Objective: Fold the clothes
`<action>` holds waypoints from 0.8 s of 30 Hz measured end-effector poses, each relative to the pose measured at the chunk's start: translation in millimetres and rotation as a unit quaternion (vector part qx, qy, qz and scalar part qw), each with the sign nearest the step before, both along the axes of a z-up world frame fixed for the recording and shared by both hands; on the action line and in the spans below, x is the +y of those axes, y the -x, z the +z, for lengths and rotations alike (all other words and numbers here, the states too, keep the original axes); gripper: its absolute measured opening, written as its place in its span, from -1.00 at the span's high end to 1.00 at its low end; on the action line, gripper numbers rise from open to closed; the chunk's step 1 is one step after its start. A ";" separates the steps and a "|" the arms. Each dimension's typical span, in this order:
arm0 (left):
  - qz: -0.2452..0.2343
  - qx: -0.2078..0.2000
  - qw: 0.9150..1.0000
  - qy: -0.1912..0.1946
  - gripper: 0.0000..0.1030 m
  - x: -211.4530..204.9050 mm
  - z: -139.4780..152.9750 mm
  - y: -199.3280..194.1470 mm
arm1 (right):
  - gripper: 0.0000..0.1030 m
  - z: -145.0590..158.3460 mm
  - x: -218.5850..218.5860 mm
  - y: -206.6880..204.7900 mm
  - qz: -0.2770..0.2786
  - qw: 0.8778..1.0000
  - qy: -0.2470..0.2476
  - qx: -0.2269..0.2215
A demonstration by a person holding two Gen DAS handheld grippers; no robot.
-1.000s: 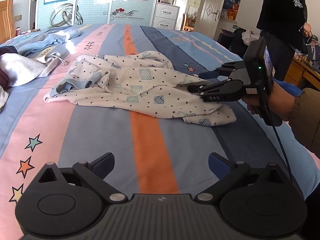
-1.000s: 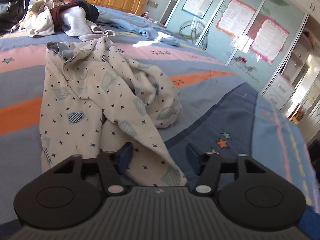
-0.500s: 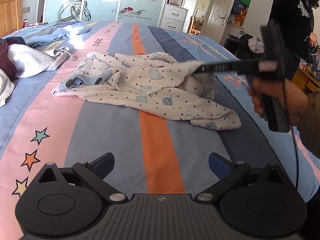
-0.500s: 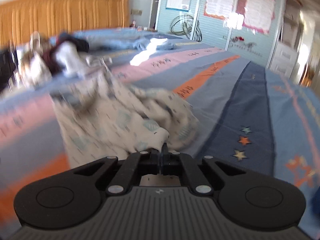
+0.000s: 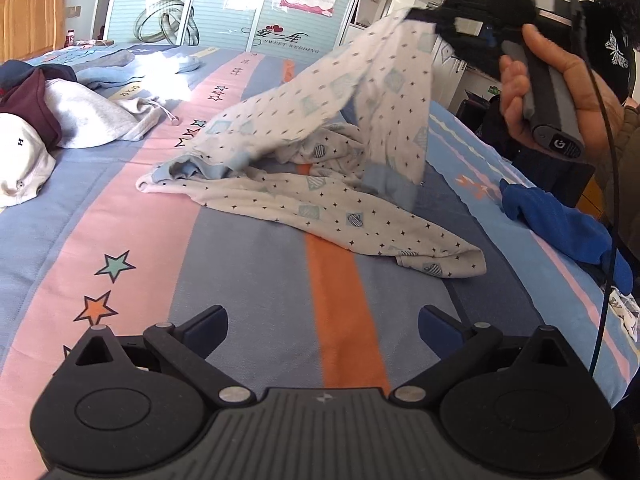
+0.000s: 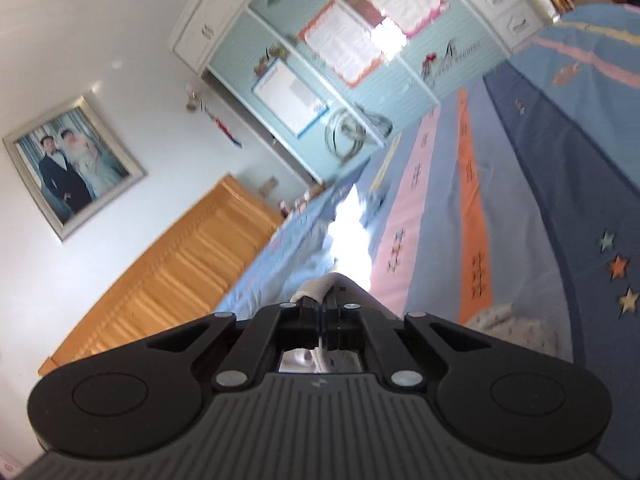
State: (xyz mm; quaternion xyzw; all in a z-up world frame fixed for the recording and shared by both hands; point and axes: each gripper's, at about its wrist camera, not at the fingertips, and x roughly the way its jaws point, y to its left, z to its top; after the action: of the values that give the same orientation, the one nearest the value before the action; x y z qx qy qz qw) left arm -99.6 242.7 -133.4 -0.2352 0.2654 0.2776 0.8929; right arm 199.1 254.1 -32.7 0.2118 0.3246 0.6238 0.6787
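A: Where's the garment right now?

B: The star-print pajama piece [image 5: 320, 184] is half off the bed [image 5: 248, 280]. The right gripper [image 5: 416, 16], up at about one o'clock in the left wrist view, has one end clenched between its jaws and raised high, so the cloth hangs down from it in a slanted sheet. The rest lies crumpled across the orange stripe, with one leg or sleeve trailing toward four o'clock.

A: And the right wrist view confirms the pinch?

B: Yes. The right gripper's jaws are drawn together with a white hem [image 6: 316, 292] bunched between them at twelve o'clock. That frame is tilted and blurred, so I can't say how much fabric is actually caught; it looks like a thin edge only.

A: The left gripper [image 5: 322, 320]?

B: Released, jaws spread wide, low over the bedspread at six o'clock, touching nothing. The garment's nearest edge is well ahead of it.

A: What could go wrong?

B: A thin grip on a hem could slip under the weight of the hanging cloth, dropping it back in a heap. Lifting by one end alone also lets the piece twist, so it may land creased. And the grey hoodie [image 5: 92, 120] at ten o'clock lies near the collar end, so a sideways drag might snag its drawstring.

A: So the left one should take a second corner?

B: That's my judgement, before the right one lifts any higher.
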 end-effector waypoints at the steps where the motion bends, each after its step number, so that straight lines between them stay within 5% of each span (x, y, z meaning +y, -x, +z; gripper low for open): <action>1: 0.001 -0.001 1.000 0.003 -0.97 0.3 -0.8 0.5 | 0.96 4.4 -5.1 -2.0 -0.005 1.000 -0.009 -0.002; 6: 0.000 -0.007 1.000 0.007 -0.97 -2.2 0.3 3.3 | 0.96 16.4 -34.7 -9.2 -0.008 0.996 -0.069 0.048; 10: 0.001 -0.017 1.000 -0.002 -0.97 -6.6 8.1 10.0 | 0.96 32.4 -65.2 -8.8 -0.011 0.982 -0.152 0.114; 24: -0.002 -0.056 0.998 -0.037 -0.98 -23.5 36.7 31.9 | 0.96 186.5 -151.1 67.4 0.040 0.958 -0.282 0.021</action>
State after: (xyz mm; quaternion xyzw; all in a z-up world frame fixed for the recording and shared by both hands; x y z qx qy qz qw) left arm -131.5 219.2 -96.7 -0.2171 0.2051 0.2721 0.9148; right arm 131.6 103.0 153.8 0.3944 0.1584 0.7120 0.5588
